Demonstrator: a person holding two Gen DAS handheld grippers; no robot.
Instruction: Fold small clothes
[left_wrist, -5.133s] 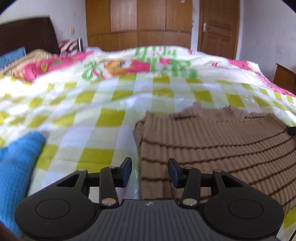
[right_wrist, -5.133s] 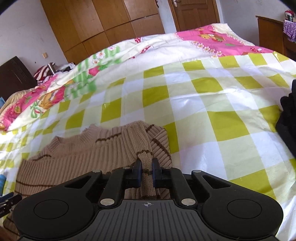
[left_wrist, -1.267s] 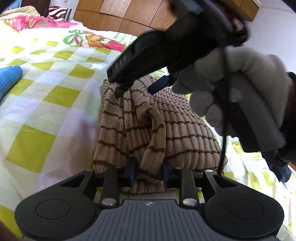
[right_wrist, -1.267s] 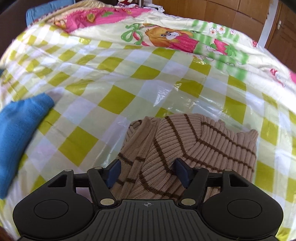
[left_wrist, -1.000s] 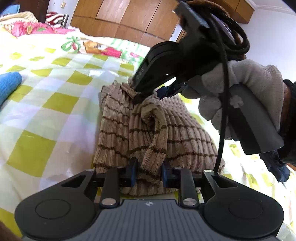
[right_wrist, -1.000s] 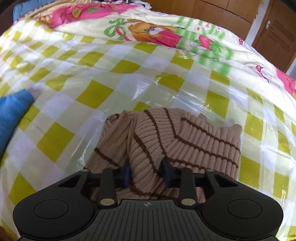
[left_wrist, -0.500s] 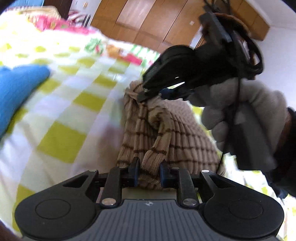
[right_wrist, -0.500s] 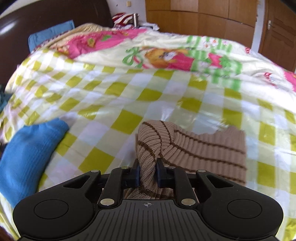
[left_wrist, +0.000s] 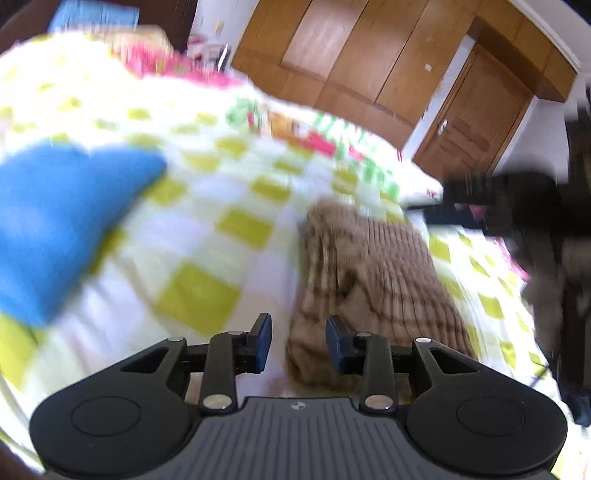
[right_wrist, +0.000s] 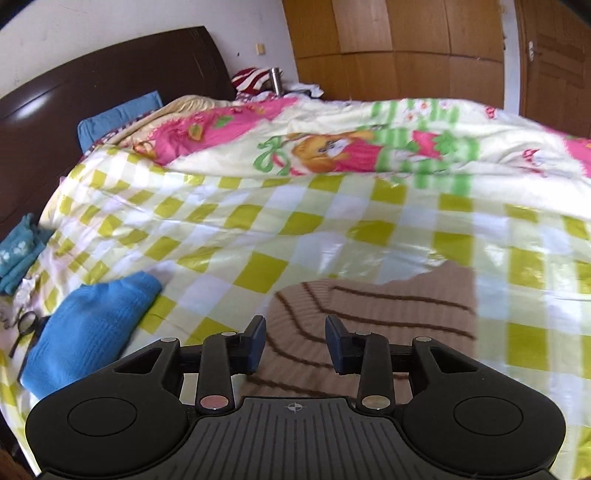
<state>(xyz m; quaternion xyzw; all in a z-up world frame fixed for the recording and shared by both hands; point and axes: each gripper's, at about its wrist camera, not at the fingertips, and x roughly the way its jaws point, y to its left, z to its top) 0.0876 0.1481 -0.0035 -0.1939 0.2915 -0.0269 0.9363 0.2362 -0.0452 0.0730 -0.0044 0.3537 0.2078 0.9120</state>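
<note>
The striped brown sweater (right_wrist: 373, 325) lies folded into a compact block on the checked bedspread (right_wrist: 258, 221), low and right of centre in the right wrist view, probably set there so the fold keeps its shape on the flat part of the bed. The right tongs (right_wrist: 295, 343) hang above its near edge with the jaws parted and nothing between the pads; they have just been opening. The left tongs (left_wrist: 299, 345) have also just been opening, and stand apart with the sweater's (left_wrist: 369, 273) near corner showing in the gap but not pinched, a letting-go posture by my reading.

The left wrist view, heavily blurred, shows the sweater's bunched side and, at the right edge of the frame, a dark shape I cannot identify. The right wrist view is sharper and alone shows the dark headboard (right_wrist: 110, 92) at upper left. The folded blue garment (right_wrist: 88, 332) shows at the left in both.
</note>
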